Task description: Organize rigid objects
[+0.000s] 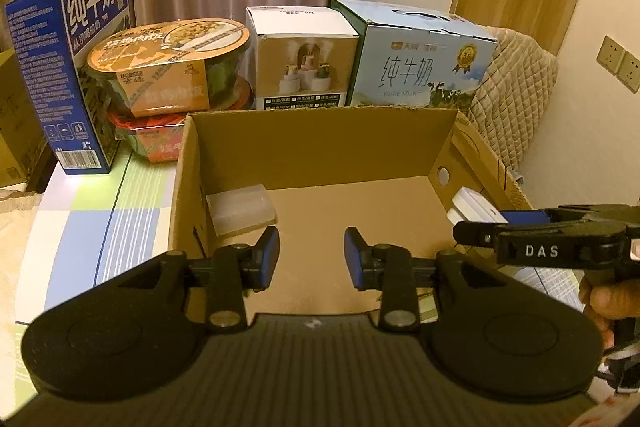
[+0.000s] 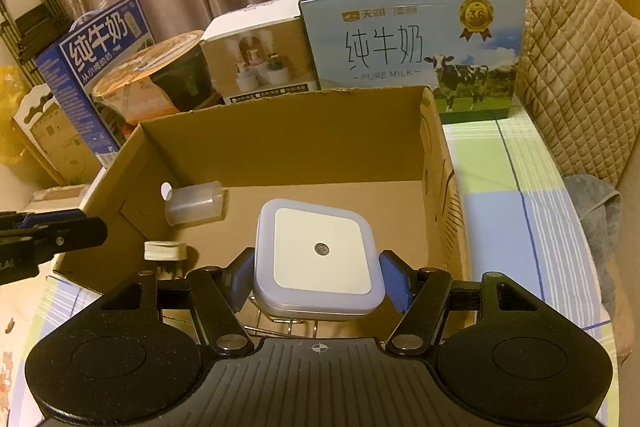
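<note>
Night light held over open carton

Square white plastic night light (image 2: 320,253), rounded corners, faces up with its metal prongs pointing down, clamped flat-sided in the right claw (image 2: 318,281) above the brown corrugated cardboard box (image 2: 288,139). Left claw (image 1: 311,253) stands narrowly parted, nothing between its blue pads, over the box's near edge. Translucent plastic rectangular case (image 1: 240,209) lies against the left wall, long axis along the floor. Most of the box floor is bare. Surface beneath carries a checked cloth (image 2: 520,195).
</note>
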`<state>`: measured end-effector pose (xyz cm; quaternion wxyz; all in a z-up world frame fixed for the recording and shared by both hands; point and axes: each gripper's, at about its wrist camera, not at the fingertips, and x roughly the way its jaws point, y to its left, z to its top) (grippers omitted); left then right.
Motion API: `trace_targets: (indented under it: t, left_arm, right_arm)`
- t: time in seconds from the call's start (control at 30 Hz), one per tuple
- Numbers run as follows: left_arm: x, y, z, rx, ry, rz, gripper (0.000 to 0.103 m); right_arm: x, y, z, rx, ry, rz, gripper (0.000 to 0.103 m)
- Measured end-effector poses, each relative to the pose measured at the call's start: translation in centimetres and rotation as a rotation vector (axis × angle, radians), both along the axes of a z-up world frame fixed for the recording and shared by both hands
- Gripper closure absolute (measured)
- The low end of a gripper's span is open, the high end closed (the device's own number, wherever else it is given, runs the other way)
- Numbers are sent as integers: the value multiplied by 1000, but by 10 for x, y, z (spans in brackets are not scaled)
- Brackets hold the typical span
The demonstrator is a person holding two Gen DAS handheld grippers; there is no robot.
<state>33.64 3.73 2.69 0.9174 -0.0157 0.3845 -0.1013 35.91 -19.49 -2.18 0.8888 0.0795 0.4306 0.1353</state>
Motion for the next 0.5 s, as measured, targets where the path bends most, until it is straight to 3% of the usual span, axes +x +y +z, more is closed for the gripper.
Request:
trace_targets:
  t: [0.13, 0.3, 0.5]
  left_arm:
    - [-6, 4, 2, -12, -11, 17, 72]
    - [-23, 8, 8, -35, -43, 32, 63]
    - [-68, 12, 18, -68, -75, 66, 51]
  right_arm:
    - [1, -3, 2, 65, -46, 26, 40]
    - [-12, -12, 23, 73, -104, -25, 26]
    - [-63, -22, 51, 52, -141, -49, 23]
